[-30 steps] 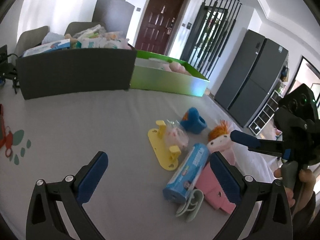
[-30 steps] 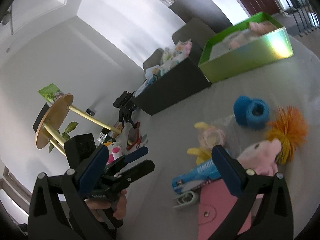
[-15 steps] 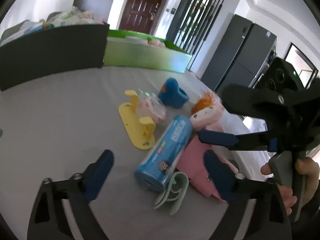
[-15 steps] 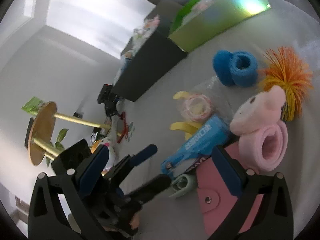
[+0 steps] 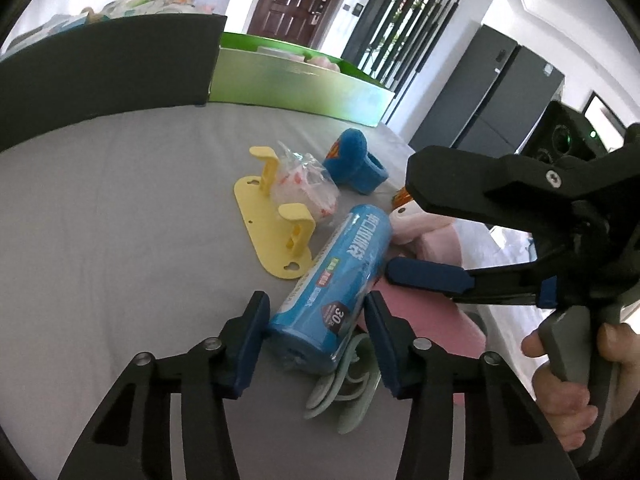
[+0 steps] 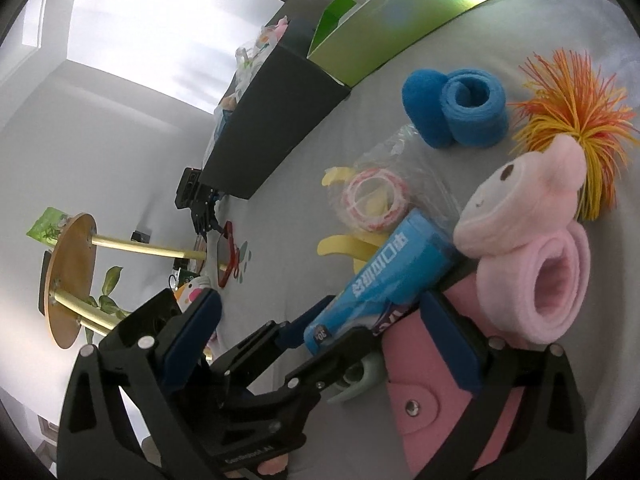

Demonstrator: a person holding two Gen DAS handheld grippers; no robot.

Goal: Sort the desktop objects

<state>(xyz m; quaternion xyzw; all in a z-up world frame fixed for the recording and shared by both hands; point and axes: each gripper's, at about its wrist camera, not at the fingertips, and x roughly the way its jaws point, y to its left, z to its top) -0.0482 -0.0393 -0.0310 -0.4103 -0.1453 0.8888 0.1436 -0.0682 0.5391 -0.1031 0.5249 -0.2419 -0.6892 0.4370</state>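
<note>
The left tongs (image 5: pixel 316 332) are closing around the blue roll (image 5: pixel 336 296), pads just beside it. The right tongs (image 6: pixel 320 344) gape wide at three o'clock, holding nothing.

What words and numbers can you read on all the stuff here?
"30": on the dark badge at the near end of the blue roll, also seen in the right wrist view.
Large white Chinese characters run along the blue roll; I cannot read them surely.
Small green and red labels on the roll: too small to read.
White lettering on the left gripper body: too blurred to read.
A red and yellow emblem on the blue plush cuff: no readable letters.
</note>
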